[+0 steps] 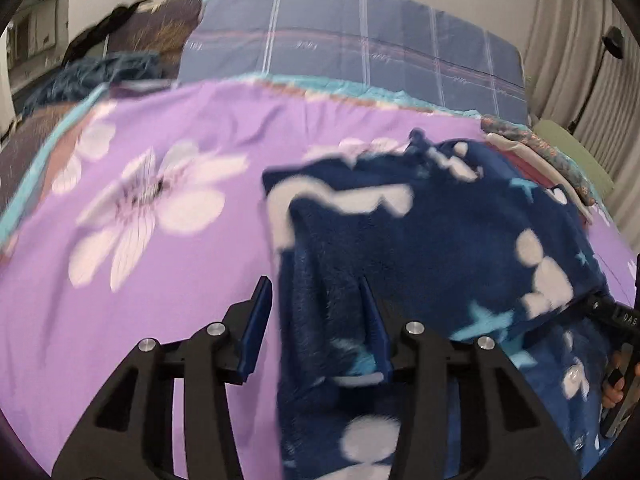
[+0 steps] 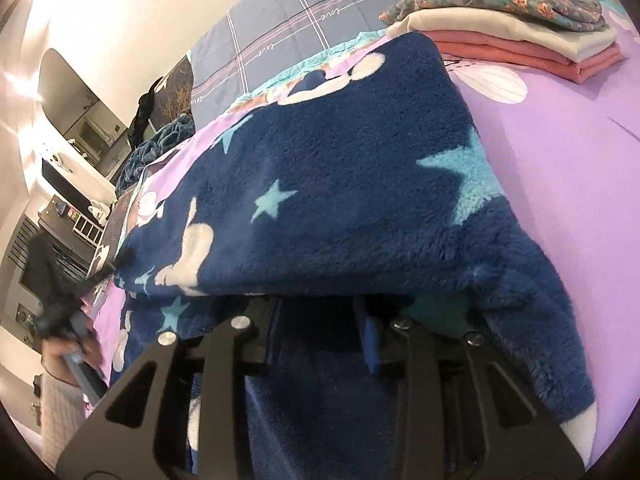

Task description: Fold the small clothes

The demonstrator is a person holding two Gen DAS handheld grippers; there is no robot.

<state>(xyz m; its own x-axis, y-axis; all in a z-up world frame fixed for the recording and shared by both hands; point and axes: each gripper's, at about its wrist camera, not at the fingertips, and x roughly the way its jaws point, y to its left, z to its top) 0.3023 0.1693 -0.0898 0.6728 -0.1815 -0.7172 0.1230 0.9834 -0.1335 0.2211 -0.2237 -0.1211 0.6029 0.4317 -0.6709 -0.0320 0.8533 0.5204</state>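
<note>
Both jaws meet the navy fleece: those of the left gripper (image 1: 316, 320) stand wide apart, one blue pad over bare sheet, the other against the fleece edge; those of the right gripper (image 2: 320, 320) are buried under a draped fold, so I cannot tell their spread. Beneath them spreads the purple bedsheet with white flowers (image 1: 160, 200). Beyond lies a blue-grey checked quilt (image 1: 360, 40). On the sheet, partly between the left jaws, lies the navy fleece garment with white shapes and pale-blue stars (image 1: 440, 248). Past the right jaws sits a stack of folded clothes, floral over cream over pink (image 2: 520, 32).
</note>
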